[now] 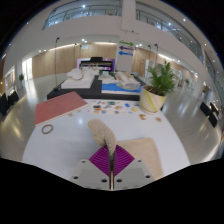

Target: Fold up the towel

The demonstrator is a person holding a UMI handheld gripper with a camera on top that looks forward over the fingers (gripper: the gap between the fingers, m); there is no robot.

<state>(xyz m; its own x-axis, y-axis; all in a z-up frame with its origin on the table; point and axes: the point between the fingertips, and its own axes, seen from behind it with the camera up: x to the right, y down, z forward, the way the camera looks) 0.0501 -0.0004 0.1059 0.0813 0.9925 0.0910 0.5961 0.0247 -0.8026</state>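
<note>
A beige towel [101, 131] lies on the white table [70, 145]. One part of it rises in a bunched fold from between my fingers. Another part [143, 156] spreads flat on the table just right of the fingers. My gripper [111, 152] is shut on the towel's edge, with the magenta pads [102, 160] pressed together around the cloth. The pinched edge itself is hidden between the pads.
A red mat [60, 105] lies on the table to the far left. A small ring [47, 128] and several small discs [113, 111] are scattered beyond the towel. A potted plant [156, 88] stands at the far right. More tables stand behind in a large hall.
</note>
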